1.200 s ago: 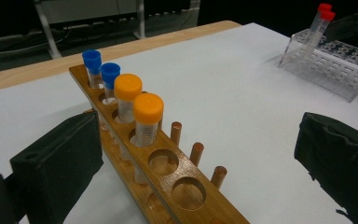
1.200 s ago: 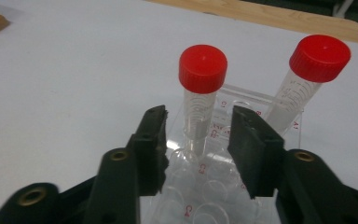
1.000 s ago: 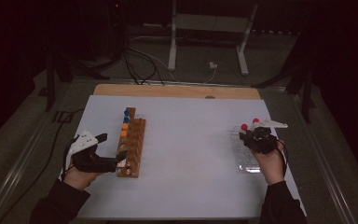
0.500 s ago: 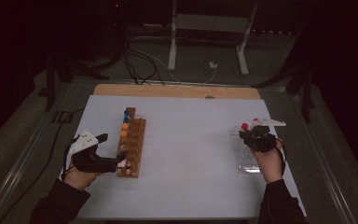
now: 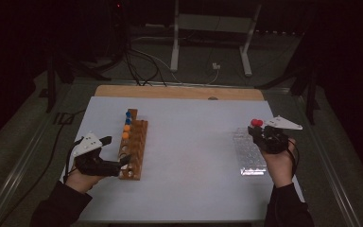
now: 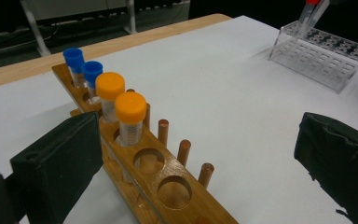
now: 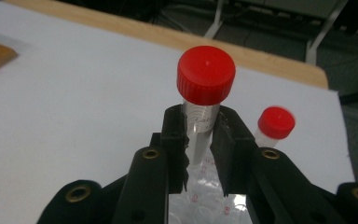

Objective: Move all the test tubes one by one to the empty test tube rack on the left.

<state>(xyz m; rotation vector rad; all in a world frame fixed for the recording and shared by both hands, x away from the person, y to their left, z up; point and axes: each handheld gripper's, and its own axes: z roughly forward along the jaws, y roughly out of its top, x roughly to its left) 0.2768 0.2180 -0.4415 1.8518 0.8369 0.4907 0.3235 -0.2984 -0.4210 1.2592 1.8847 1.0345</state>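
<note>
Red-capped and clear-walled, the tube [image 7: 204, 100] stands upright between the jaws of the right gripper [image 7: 200, 140], whose black pads have just been closing and now press its wall from both sides below the cap. It is held just above the clear plastic rack [image 5: 249, 153], which lies on the white table sheet [image 5: 194, 142] at the person's right. A second red-capped tube [image 7: 274, 125] stands just beyond and to the right of the held one in the right gripper view, blurred, its foot hidden behind the jaw. The right hand [image 5: 280, 161] grasps the gripper from the near side of the rack. Well apart, on the left of the sheet, a wooden rack [image 6: 154, 172] carries two blue-capped tubes [image 6: 83, 70] at its far end and two orange-capped tubes [image 6: 121, 109] next to them, with empty holes nearer the camera. The left gripper [image 5: 105, 161] rests beside the near end of that rack, its jaws standing wide apart, one on each side of the wood, not touching it.
</note>
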